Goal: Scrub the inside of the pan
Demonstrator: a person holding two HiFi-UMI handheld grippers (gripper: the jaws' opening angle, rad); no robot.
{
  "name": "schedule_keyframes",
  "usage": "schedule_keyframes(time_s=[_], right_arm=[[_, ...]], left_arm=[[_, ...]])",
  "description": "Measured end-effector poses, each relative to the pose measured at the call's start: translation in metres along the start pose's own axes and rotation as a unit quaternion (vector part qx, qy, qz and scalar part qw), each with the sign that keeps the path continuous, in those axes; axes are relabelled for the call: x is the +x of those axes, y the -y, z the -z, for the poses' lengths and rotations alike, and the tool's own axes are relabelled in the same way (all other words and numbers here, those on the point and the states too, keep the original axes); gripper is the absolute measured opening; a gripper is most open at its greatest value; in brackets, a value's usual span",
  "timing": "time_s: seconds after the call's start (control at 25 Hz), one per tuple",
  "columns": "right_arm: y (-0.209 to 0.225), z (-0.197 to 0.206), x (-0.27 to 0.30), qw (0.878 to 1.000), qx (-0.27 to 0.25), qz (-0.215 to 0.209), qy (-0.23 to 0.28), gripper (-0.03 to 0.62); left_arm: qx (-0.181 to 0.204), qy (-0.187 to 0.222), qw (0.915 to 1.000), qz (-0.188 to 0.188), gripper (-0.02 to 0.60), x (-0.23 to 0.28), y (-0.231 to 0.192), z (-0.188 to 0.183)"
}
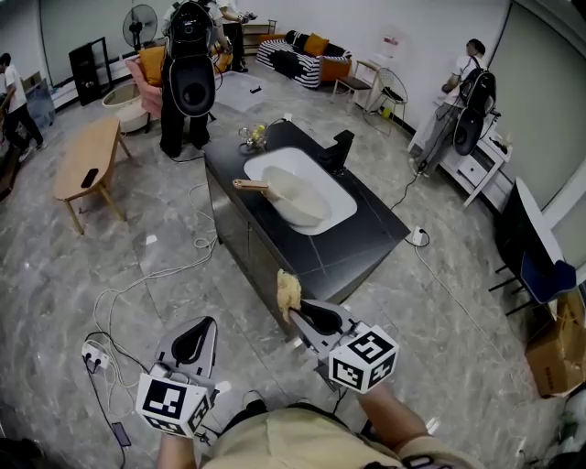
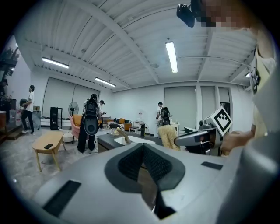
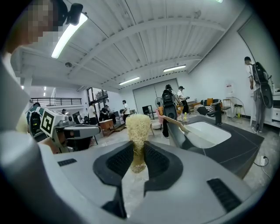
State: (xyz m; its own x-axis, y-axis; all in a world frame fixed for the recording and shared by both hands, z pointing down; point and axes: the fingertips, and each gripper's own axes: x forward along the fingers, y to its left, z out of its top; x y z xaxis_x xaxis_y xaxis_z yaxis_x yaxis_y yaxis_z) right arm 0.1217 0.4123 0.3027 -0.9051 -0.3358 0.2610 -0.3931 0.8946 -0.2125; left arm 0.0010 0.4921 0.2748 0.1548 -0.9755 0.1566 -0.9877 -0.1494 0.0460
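Clamping the scrubber (image 1: 289,291), the right gripper (image 1: 297,317) should approach the pan (image 1: 299,198) at upper centre; the left gripper (image 1: 191,347) is clenched empty.

large open hall, staged as a mock home for recording or testing, not a lived-in house. ribbed white ceiling with tube lights (image 2: 171,54). grey marbled floor (image 1: 55,275) runs wall to wall. a black kitchen island table (image 1: 366,234) with white sink (image 1: 343,206) and tap (image 1: 341,147) stands alone mid-floor. loose cables (image 1: 151,278) and a power strip (image 1: 94,357) lie on the floor. living-room pieces sit round the edges: striped sofa (image 1: 298,55), pink armchair (image 1: 142,78), low wooden table (image 1: 87,156), standing fan (image 1: 140,23). two people (image 1: 188,73) (image 1: 467,92) carry bulky black backpacks. cardboard box (image 1: 557,353) at right.
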Motion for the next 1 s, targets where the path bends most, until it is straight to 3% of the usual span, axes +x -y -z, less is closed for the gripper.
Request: schedule_keyframes(time_s=[0.36, 1.0], right_arm=[[0.0, 0.002, 0.042, 1.0, 0.001, 0.002, -0.02, 0.083], [0.135, -0.043, 0.129, 1.0, -0.002, 0.026, -0.015, 0.083]], left_arm=[[-0.003, -0.025, 0.9994, 0.025, 0.015, 0.012, -0.037, 0.015], [0.037, -0.06, 0.9959, 0.057, 0.021, 0.18, -0.093, -0.011]])
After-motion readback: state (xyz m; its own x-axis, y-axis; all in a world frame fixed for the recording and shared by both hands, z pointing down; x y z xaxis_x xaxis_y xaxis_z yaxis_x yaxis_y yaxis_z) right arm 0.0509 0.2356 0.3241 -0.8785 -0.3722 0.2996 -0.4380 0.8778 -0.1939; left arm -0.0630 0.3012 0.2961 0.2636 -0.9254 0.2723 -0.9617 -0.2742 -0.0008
